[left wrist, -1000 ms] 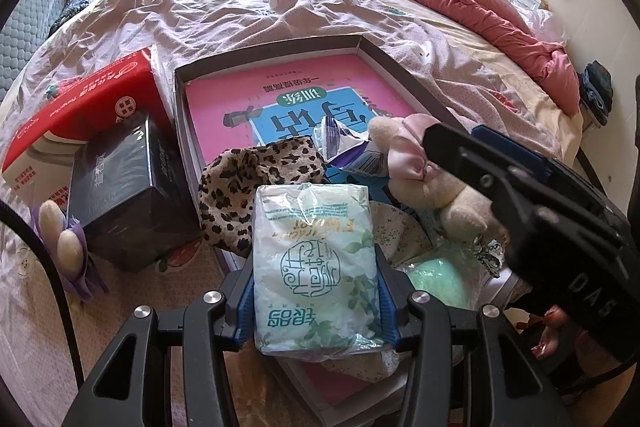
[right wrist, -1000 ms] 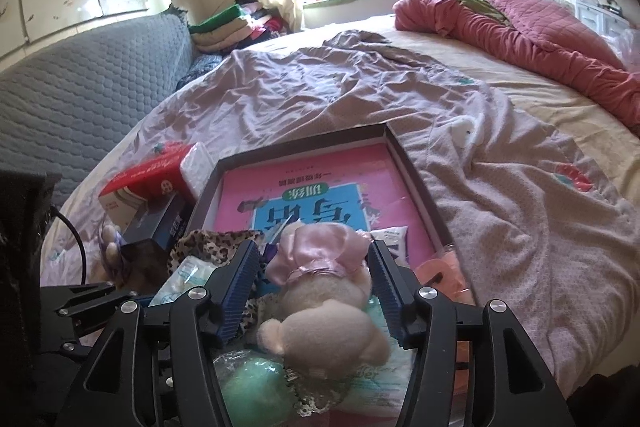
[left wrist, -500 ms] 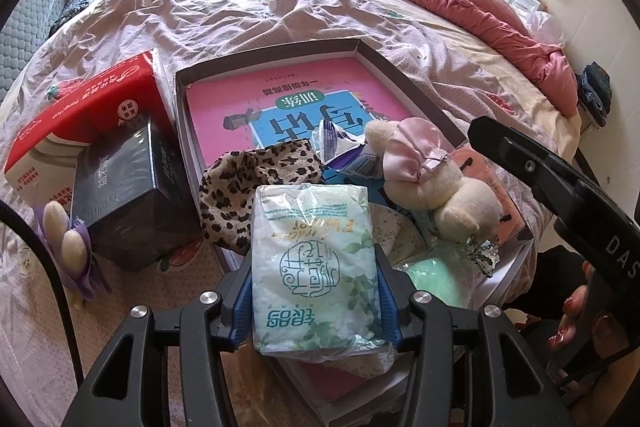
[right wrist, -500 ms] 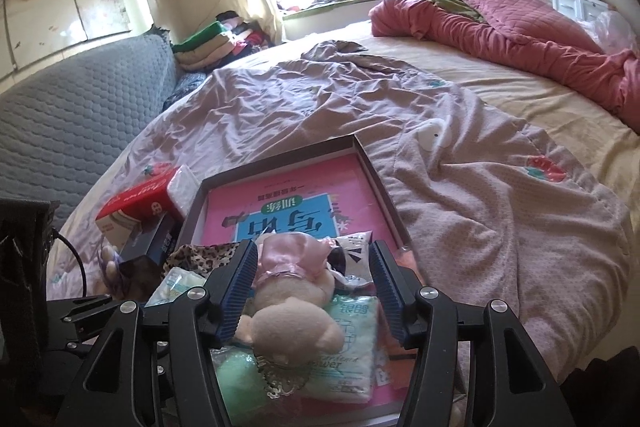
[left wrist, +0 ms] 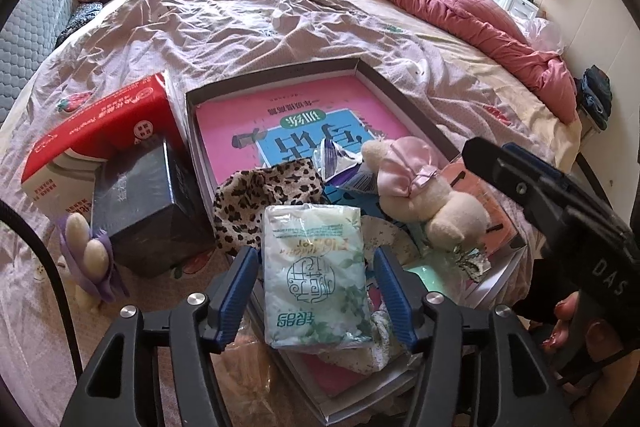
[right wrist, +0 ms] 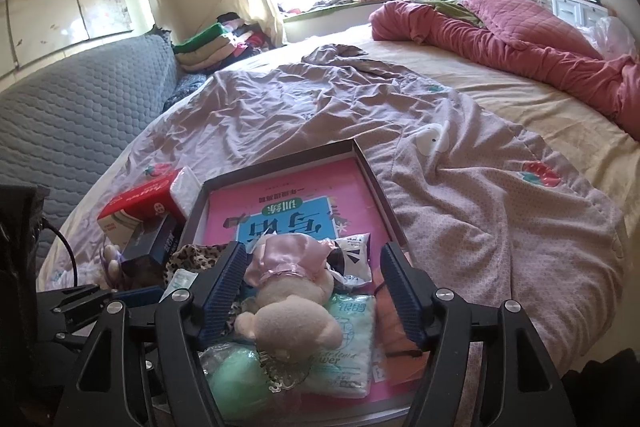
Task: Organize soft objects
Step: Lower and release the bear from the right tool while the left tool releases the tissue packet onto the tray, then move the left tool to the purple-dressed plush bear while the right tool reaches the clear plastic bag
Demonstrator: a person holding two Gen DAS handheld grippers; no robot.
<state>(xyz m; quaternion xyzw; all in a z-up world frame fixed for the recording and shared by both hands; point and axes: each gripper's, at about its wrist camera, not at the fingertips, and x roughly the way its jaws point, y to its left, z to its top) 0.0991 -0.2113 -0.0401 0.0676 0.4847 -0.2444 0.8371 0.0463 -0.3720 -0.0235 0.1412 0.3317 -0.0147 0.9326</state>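
Note:
A shallow grey box (left wrist: pixel 191 131) with a pink book in it lies on the bed and holds a heap of soft things. A white-green tissue pack (left wrist: pixel 316 291) rests on the heap's near end between the blue pads of my left gripper (left wrist: pixel 317 251). Those jaws are opening, with a gap on each side of the pack. A cream plush bear in a pink dress (right wrist: pixel 288 291) lies on the heap between the fingers of my right gripper (right wrist: pixel 312 247). Its jaws are opening too, and the right pad stands well off the bear. A leopard-print cloth (left wrist: pixel 264 195) lies beside the pack.
Left of the box stand a red tissue carton (left wrist: pixel 100 131), a black box (left wrist: pixel 148 203) and a small purple-and-cream plush (left wrist: pixel 88 255). A second tissue pack (right wrist: pixel 352 339) and a green soft ball (right wrist: pixel 236 375) lie under the bear. Wrinkled mauve bedding (right wrist: pixel 480 227) spreads beyond; a pink quilt (right wrist: pixel 520 39) lies far right.
Both grippers have widened: the left pads came off the tissue pack and the right pads off the plush bear. The bear and the pack now rest on the heap.

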